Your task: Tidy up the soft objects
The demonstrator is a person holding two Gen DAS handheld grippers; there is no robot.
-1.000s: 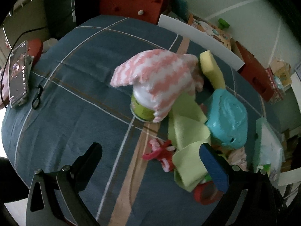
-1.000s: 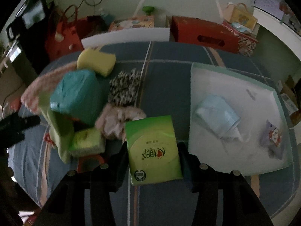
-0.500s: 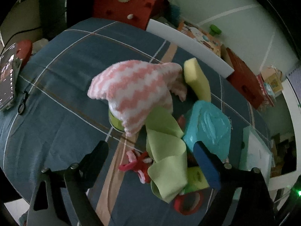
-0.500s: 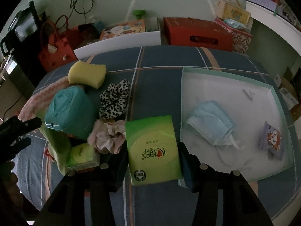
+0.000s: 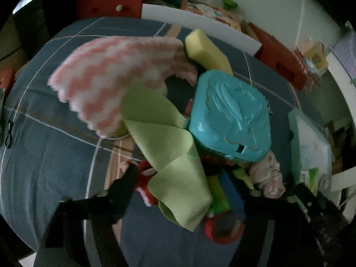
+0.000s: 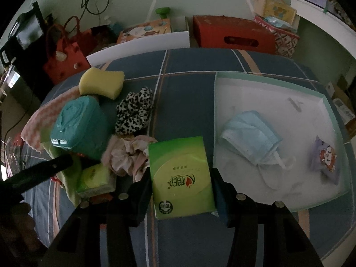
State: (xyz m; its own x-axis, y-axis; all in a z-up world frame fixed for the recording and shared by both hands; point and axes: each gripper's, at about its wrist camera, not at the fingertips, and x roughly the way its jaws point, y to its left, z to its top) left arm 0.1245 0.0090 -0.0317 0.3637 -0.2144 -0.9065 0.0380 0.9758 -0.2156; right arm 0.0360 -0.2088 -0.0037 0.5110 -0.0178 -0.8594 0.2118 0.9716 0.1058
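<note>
The right gripper (image 6: 181, 197) is clamped on a green plastic-wrapped tissue pack (image 6: 180, 176), one dark finger pressed to each long side, the pack held flat just above the blue plaid tablecloth (image 6: 184, 82). Immediately right of it lies the shallow white tray with a mint-green rim (image 6: 262, 75), holding a pale blue face mask (image 6: 251, 136) and a small purple printed packet (image 6: 326, 156); the tray's near-left part is bare. To the left of the pack sit a crumpled pink scrunchie (image 6: 128, 153), a leopard-print scrunchie (image 6: 134, 111), a teal wet-wipes pack (image 6: 77, 125) and a yellow sponge (image 6: 101, 83), with a smaller green tissue pack (image 6: 95, 180) beside the gripper.

The left gripper (image 5: 178, 184) stands wide apart, its fingers straddling the folded lime-green cloth (image 5: 171, 153) without closing on it; whether they touch it I cannot tell. Beyond that cloth a pink-and-white zigzag towel (image 5: 111, 75) drapes against the teal pack, blurred. A red roll of tape (image 5: 223, 229) lies at the pile's near edge. Open tablecloth spreads left of the pile.
</note>
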